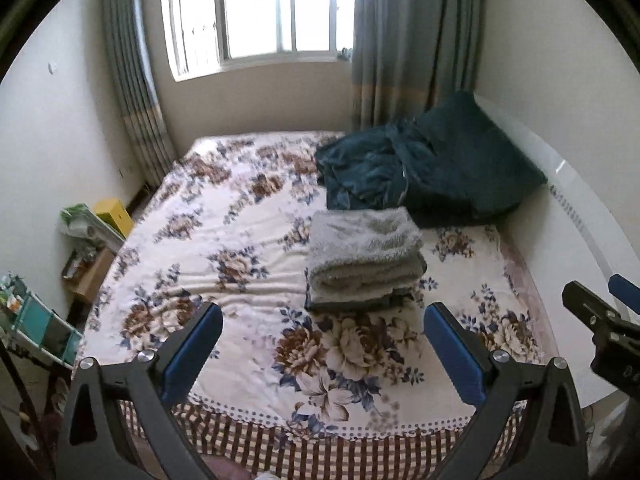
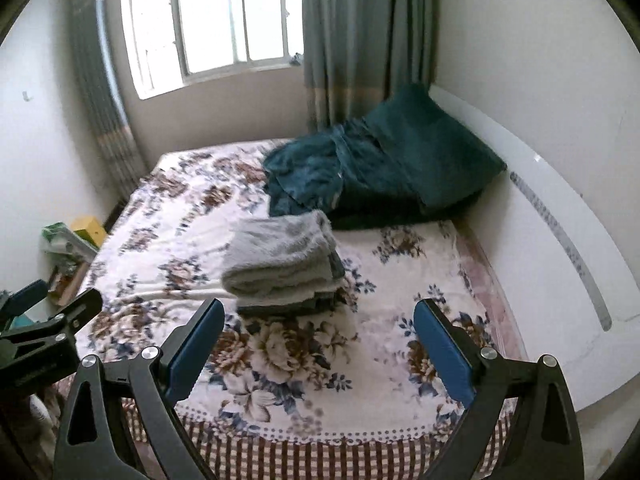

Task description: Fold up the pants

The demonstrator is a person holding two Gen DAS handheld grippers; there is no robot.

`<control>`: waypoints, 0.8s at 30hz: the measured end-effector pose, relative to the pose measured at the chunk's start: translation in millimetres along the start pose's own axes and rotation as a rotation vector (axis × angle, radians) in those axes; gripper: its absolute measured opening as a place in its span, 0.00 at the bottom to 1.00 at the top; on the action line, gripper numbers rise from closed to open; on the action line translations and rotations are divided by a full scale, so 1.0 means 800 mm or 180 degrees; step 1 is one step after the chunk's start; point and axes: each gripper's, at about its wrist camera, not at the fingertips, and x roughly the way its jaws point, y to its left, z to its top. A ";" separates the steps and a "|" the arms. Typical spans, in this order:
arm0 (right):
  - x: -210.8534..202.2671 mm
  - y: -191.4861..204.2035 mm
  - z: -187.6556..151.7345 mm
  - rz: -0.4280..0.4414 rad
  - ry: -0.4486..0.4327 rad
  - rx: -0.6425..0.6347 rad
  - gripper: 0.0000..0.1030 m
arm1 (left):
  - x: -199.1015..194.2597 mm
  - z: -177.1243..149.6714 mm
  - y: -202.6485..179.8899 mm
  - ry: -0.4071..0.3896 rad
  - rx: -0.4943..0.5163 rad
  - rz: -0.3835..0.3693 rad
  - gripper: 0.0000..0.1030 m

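Observation:
A folded stack with fluffy grey pants (image 1: 364,256) on top of a darker folded garment lies on the floral bed sheet (image 1: 224,240); it also shows in the right wrist view (image 2: 280,264). My left gripper (image 1: 322,344) is open and empty, held above the bed's near part, short of the stack. My right gripper (image 2: 316,340) is open and empty, also short of the stack. The right gripper shows at the right edge of the left wrist view (image 1: 600,312). The left gripper shows at the left edge of the right wrist view (image 2: 48,320).
A dark teal blanket and pillow (image 1: 432,172) lie heaped behind the stack, against the white headboard (image 1: 568,216) on the right. A window (image 1: 260,12) with grey curtains is at the back. Boxes and clutter (image 1: 92,232) sit on the floor left of the bed.

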 end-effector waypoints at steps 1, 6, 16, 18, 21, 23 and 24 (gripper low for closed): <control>-0.016 0.001 -0.001 0.0011 -0.0044 -0.0034 0.95 | -0.010 -0.002 -0.001 -0.0028 0.0001 0.0006 1.00; -0.085 -0.005 -0.002 0.0113 -0.0193 -0.0074 0.95 | -0.070 -0.012 -0.009 -0.0198 -0.0027 0.0060 1.00; -0.139 -0.005 -0.014 0.0235 -0.0215 -0.0125 0.95 | -0.100 -0.027 -0.009 -0.0263 -0.0092 0.0120 1.00; -0.133 -0.004 -0.012 0.0198 -0.0247 -0.0135 0.97 | -0.099 -0.028 -0.010 -0.0280 -0.0104 0.0136 1.00; -0.120 -0.003 -0.003 0.0140 -0.0295 -0.0122 0.98 | -0.090 -0.023 -0.009 -0.0377 -0.0115 0.0196 1.00; -0.105 -0.002 0.005 0.0085 -0.0344 -0.0102 0.98 | -0.083 -0.018 -0.009 -0.0439 -0.0127 0.0262 1.00; -0.097 -0.001 0.009 0.0064 -0.0367 -0.0092 0.98 | -0.078 -0.015 -0.008 -0.0452 -0.0132 0.0288 1.00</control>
